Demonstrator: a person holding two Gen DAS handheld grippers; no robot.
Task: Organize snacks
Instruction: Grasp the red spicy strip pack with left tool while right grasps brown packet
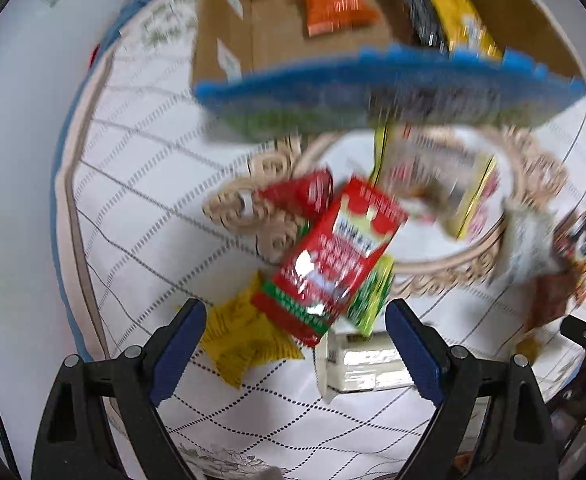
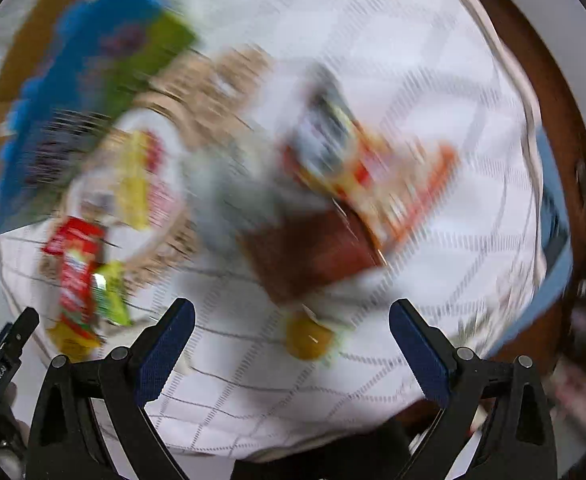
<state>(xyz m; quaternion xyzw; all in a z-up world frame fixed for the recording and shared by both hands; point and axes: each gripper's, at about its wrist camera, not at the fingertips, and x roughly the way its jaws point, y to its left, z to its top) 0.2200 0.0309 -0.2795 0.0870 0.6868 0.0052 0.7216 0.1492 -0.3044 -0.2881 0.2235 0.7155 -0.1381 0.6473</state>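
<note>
Snacks lie scattered on a round table with a white checked cloth (image 1: 141,208). In the left wrist view my left gripper (image 1: 295,344) is open above a red packet (image 1: 333,256), which lies over a green one (image 1: 373,296), a yellow packet (image 1: 241,332) and a white box (image 1: 357,360). A big blue bag (image 1: 373,88) leans at a cardboard box (image 1: 277,36) that holds an orange packet (image 1: 333,4). The right wrist view is heavily blurred: my right gripper (image 2: 293,340) is open over a brown packet (image 2: 313,252), an orange-edged packet (image 2: 385,184) and a small yellow item (image 2: 307,340).
A beige lace doily (image 1: 445,268) lies at the table's middle under a yellow-trimmed packet (image 1: 453,188). More wrappers (image 1: 565,256) lie at the right. The table's dark wooden rim (image 2: 533,80) and a blue cloth (image 2: 553,208) show at the right. The left gripper's tip (image 2: 13,336) shows at the far left.
</note>
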